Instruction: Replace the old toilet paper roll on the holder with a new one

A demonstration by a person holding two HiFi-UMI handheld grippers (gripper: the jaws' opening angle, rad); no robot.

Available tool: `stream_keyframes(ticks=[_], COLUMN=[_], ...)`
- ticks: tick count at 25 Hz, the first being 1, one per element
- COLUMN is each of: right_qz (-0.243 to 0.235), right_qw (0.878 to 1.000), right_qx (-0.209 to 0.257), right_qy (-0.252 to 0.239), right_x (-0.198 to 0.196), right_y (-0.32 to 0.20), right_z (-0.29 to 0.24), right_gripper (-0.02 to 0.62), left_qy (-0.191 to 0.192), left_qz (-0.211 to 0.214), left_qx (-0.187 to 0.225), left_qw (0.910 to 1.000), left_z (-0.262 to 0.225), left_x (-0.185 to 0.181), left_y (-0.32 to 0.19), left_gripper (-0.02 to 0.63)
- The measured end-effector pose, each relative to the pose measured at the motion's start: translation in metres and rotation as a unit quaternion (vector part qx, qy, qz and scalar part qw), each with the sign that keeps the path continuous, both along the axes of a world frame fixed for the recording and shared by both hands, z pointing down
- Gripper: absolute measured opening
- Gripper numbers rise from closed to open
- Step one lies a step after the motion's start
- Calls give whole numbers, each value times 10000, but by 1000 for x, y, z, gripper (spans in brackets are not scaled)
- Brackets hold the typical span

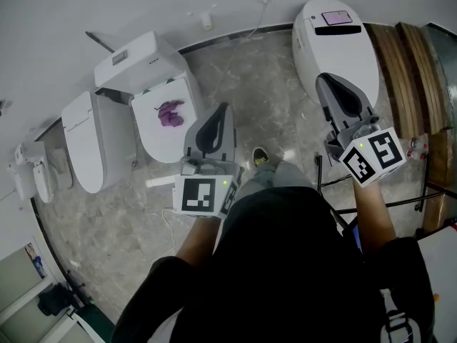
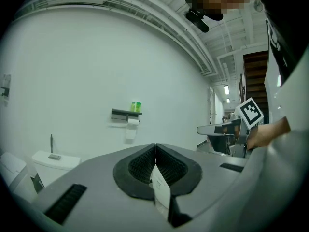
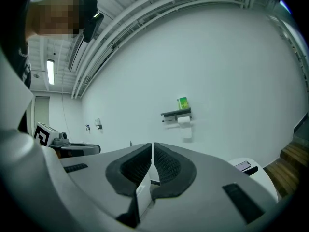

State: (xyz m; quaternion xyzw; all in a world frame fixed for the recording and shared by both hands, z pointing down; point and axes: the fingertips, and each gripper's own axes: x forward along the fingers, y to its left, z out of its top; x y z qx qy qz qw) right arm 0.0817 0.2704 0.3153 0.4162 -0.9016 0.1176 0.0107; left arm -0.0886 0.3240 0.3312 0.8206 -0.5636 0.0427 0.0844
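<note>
A white wall [image 2: 72, 71] and a grey marbled floor [image 1: 121, 220] enclose a room lined with toilets. To the left of the left gripper [image 1: 214, 123] stand two white toilets [image 1: 96, 138]; the one nearest its tips bears a purple object [image 1: 171, 113] on top. The left gripper, held out nearly level, has its jaws pressed together with nothing between them. High on the wall, well ahead of both grippers and between their lines of aim, hangs the holder [image 2: 125, 114]. The toilet paper roll [image 2: 131, 128] is on it, with a sheet hanging down. A green item [image 2: 136, 106] sits on the shelf above, too small to identify. The right gripper [image 1: 335, 91] is likewise closed and empty, its tips over a third white toilet [image 1: 335, 45] with a phone [image 1: 337, 18] lying on its lid. Right of that gripper run wooden steps [image 1: 407, 70]. The person's dark-sleeved arms reach to both grippers from below.
</note>
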Motion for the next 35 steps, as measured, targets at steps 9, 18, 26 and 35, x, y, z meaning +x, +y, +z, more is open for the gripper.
stream_keyframes(ticks=[9, 18, 26, 35], right_qz=[62, -35, -242, -457], right_qw=[10000, 10000, 9996, 9987], right_qx=[46, 33, 131, 96], right_qy=[37, -18, -61, 192], right_x=[-4, 8, 27, 62], right_y=[-16, -61, -124, -172], right_z=[-5, -4, -3, 17], right_gripper=[26, 26, 26, 26], left_qy=[58, -43, -267, -448], left_qz=[10, -49, -141, -194], left_qx=[-7, -43, -48, -107], left_qw=[10000, 10000, 9995, 9988], left_z=[-3, -7, -11, -8], left_x=[-7, 6, 24, 52], left_y=[-17, -59, -116, -168], left_gripper=[23, 23, 23, 23])
